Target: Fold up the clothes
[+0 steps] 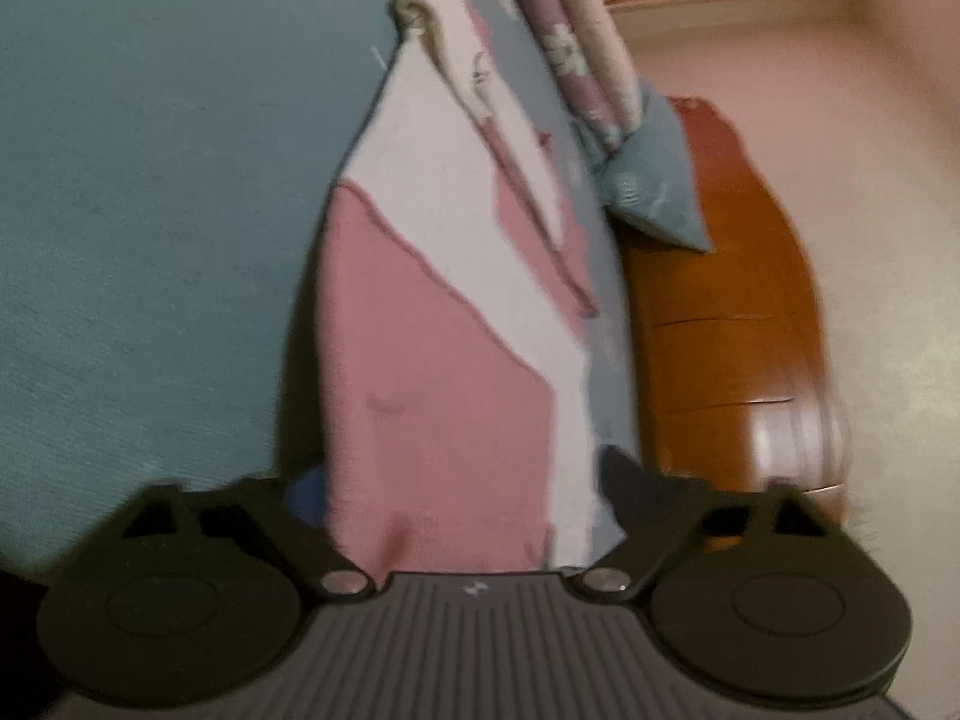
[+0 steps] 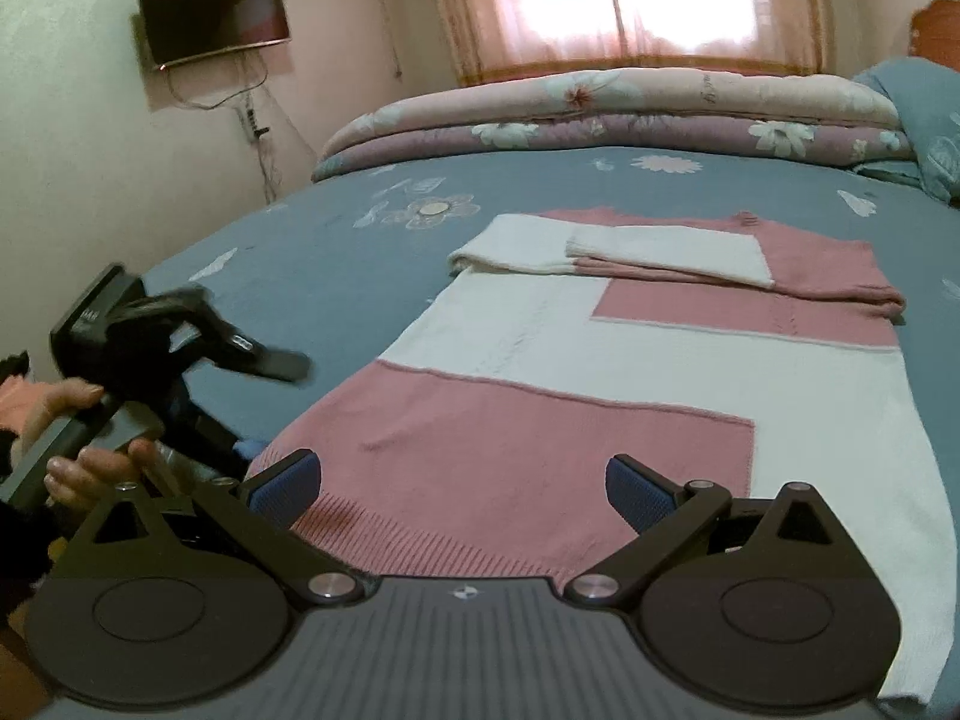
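Observation:
A pink and white knit sweater (image 2: 540,420) lies flat on the blue bedsheet (image 2: 300,276), hem towards me, both sleeves (image 2: 660,252) folded across its chest. My right gripper (image 2: 462,489) is open over the pink hem, one blue pad at each side, gripping nothing. A hand (image 2: 78,468) holds my left gripper (image 2: 270,408) turned on its side at the hem's left corner. In the left wrist view the sweater (image 1: 432,360) runs up between the left gripper's (image 1: 462,486) spread fingers. One pad is hidden behind the pink cloth, and the other finger stands clear of it.
A folded floral quilt (image 2: 600,114) and a blue pillow (image 2: 924,120) lie at the bed's far end. A wooden bed frame (image 1: 720,330) runs along the mattress side. A television (image 2: 210,15) hangs on the wall and a curtained window (image 2: 630,6) is behind the bed.

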